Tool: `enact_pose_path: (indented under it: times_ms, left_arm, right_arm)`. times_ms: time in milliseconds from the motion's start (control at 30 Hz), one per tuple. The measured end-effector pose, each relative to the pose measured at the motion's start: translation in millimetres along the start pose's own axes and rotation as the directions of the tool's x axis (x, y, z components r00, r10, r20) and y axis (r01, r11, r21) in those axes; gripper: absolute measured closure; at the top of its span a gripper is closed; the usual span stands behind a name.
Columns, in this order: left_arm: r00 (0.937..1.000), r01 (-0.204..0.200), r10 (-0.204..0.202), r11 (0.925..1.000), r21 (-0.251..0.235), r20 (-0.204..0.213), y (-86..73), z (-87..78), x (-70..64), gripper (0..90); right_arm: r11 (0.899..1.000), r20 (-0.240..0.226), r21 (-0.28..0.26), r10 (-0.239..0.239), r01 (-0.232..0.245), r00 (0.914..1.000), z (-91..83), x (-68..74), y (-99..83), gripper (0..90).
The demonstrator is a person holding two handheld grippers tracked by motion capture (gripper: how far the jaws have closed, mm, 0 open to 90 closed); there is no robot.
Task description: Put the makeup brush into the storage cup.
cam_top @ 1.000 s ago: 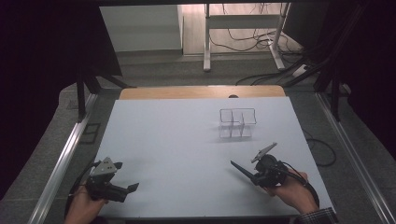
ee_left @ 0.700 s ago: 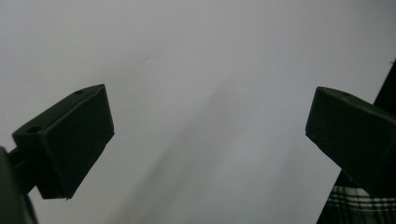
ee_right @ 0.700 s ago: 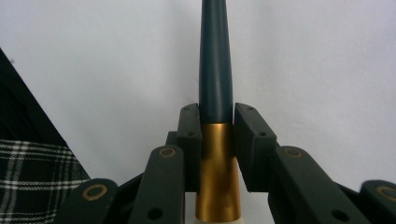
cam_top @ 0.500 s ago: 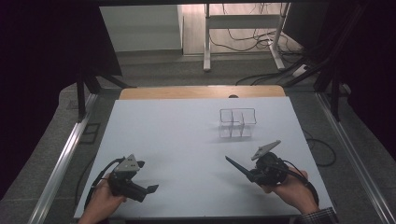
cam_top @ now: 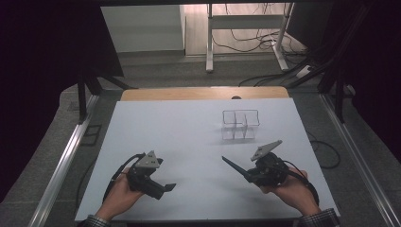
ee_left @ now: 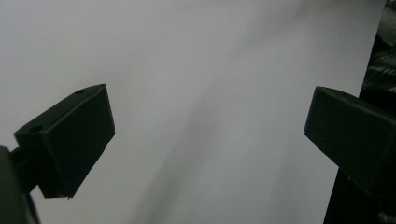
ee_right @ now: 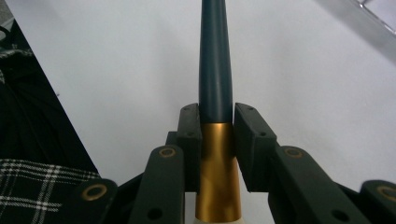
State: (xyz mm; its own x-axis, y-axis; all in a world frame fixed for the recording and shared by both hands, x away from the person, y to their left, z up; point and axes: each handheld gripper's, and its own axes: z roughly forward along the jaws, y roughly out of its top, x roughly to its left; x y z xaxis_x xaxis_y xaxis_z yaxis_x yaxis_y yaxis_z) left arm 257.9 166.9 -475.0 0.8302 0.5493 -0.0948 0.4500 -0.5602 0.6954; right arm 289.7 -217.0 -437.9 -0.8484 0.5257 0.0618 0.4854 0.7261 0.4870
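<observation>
While the right tool [cam_top: 239, 169] sits near the bench's front right much as it did a second ago, the left tool [cam_top: 163, 188] has shifted well to the right along the near edge, from the front-left corner toward the middle of the left half. The right one has only eased slightly leftward and turned a little.

Seen in the right gripper view, the right tool [ee_right: 217, 126] has its two black jaws pressed against a slim brush handle [ee_right: 215, 70], so it is closed on it. That handle is round and tapering: a smooth, dark teal shaft with a soft sheen runs away from the jaws, a brushed gold metal collar [ee_right: 217, 177] sits between and below the pads, and a pale cream section begins at the very bottom. From the high view the handle [cam_top: 232, 166] shows as a thin dark spike pointing left and away, held just above the bench.

The left tool [ee_left: 205, 140] is wide open and holds nothing; its blocky matte black pads stand far apart over bare surface.

Smooth, matte and pale grey-white, the bench [cam_top: 189, 132] has a wooden strip at its far edge. A small clear organiser [cam_top: 241, 124] of thin, box-shaped compartments stands on its far right part, well apart from both tools.
</observation>
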Motion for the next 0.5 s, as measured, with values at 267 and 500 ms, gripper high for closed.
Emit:
enact_pose_path:
  times_ms: [267,500]
  left_arm:
    - [0.9991,-0.028,0.028,0.9996,-0.004,0.030,21.0,12.7,-5.8,0.4]
    - [0.9950,-0.082,0.081,0.9964,0.019,0.058,33.8,22.0,-11.7,0.0]
  right_arm:
    - [1.000,-0.022,0.001,-0.013,0.013,0.9997,1.6,2.5,6.2,72.6]
    - [1.000,-0.046,0.008,-0.018,0.018,0.9988,5.0,5.5,12.2,72.6]
